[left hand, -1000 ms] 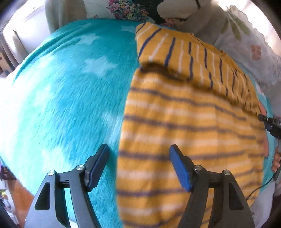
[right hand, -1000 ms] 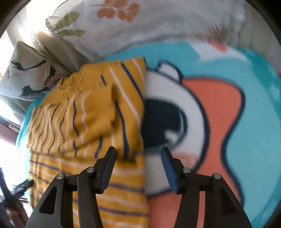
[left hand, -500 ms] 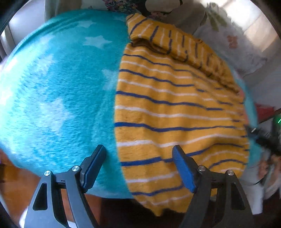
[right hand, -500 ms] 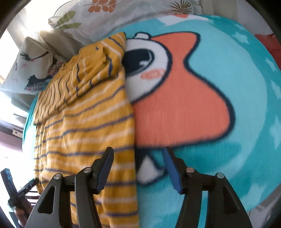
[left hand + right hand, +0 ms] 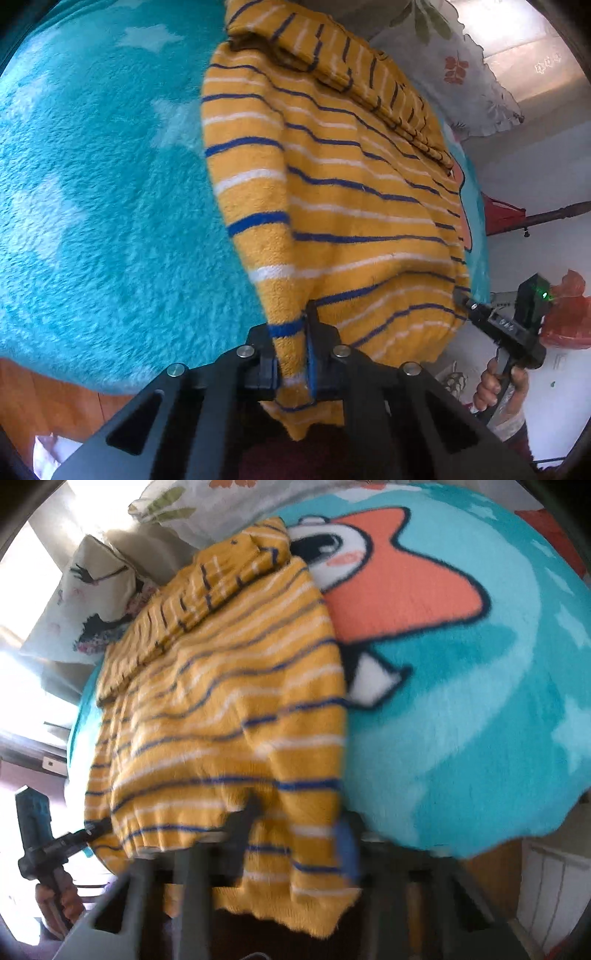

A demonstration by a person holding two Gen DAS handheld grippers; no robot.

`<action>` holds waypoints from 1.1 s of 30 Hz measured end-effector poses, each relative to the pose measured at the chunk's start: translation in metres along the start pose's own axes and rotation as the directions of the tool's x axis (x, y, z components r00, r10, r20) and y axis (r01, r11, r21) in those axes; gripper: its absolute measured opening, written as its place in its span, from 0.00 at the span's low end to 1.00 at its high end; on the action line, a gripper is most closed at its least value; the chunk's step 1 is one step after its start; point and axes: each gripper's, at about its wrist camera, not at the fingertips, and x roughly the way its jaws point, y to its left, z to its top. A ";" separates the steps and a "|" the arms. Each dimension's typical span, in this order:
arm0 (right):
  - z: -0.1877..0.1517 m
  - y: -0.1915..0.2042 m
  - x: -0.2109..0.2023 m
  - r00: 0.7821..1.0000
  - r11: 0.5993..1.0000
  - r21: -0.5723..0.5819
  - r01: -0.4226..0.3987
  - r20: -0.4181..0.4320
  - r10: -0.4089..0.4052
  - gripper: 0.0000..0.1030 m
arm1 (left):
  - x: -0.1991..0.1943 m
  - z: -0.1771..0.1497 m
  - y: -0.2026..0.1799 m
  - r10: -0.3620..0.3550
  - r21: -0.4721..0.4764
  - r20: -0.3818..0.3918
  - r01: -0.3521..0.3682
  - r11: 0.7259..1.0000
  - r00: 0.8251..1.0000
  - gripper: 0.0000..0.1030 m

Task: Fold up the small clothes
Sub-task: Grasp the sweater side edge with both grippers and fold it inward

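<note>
Both wrist cameras are looking steeply down along their fingers, close over the yellow knit sweater with blue and white stripes (image 5: pixel 343 206) (image 5: pixel 221 716). They are sharing it, the fluffy turquoise blanket (image 5: pixel 92 192) (image 5: pixel 480 720), and each other's gripper.

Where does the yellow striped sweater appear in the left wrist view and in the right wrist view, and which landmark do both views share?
Left wrist: the yellow striped sweater fills the centre and upper right; its bottom hem is pinched in the left claw.
Right wrist: it covers the left and centre, with its hem between the blurred fingers of the right claw.
Shared landmark: the turquoise blanket under the sweater.
</note>
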 end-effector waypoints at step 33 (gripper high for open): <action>-0.013 -0.002 -0.017 0.981 0.964 0.186 0.189 0.015 -0.195 0.52 | -0.043 0.019 0.025 0.088 0.091 0.073 -0.095 0.991 0.993 0.55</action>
